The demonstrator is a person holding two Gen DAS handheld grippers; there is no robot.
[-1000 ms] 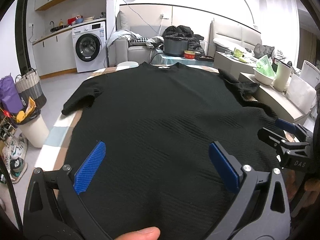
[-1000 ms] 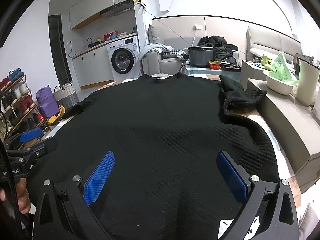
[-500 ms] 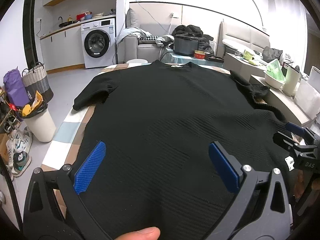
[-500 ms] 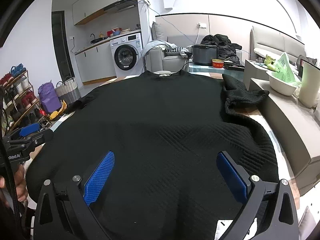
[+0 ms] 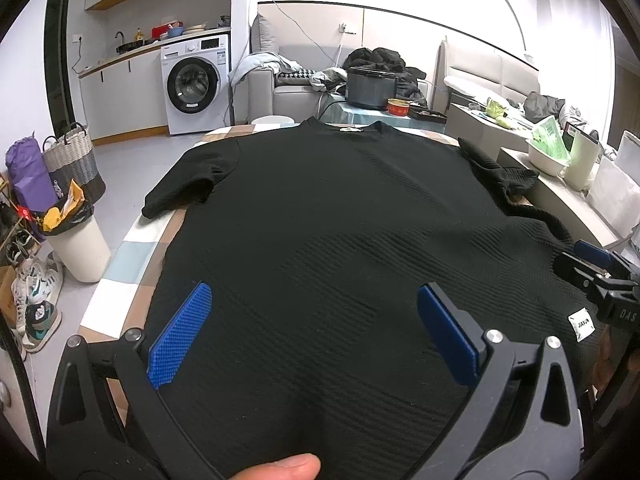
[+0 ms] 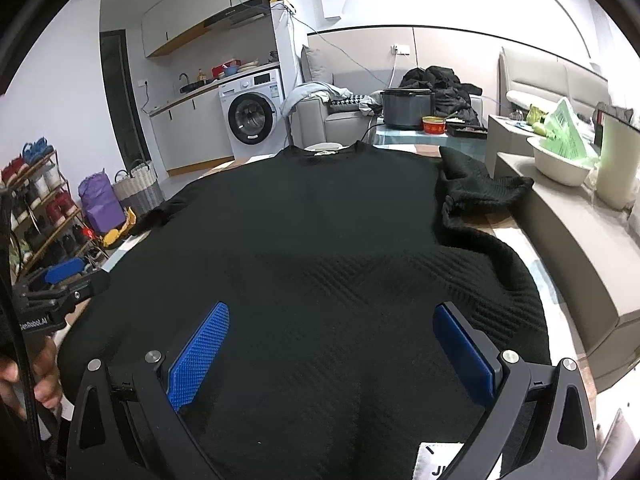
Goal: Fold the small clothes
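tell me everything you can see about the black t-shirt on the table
The black short-sleeved knit t-shirt has a ribbed, diagonal-patterned weave, a round neckline with a small label, and a white tag by the near hem. It lies spread flat on the checked table, neckline away. One sleeve lies out flat; the other is bunched and crumpled. Both open grippers hover over the near hem, not gripping it.

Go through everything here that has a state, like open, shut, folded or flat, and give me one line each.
Black shirt: spread flat on the table, unfolded.
Its left sleeve: lying out flat, over the table edge.
Its right sleeve: bunched up.
Left gripper: open, over the hem.
Right gripper: open, over the hem.
Washing machine: door shut.
Cooker pot: lid on.
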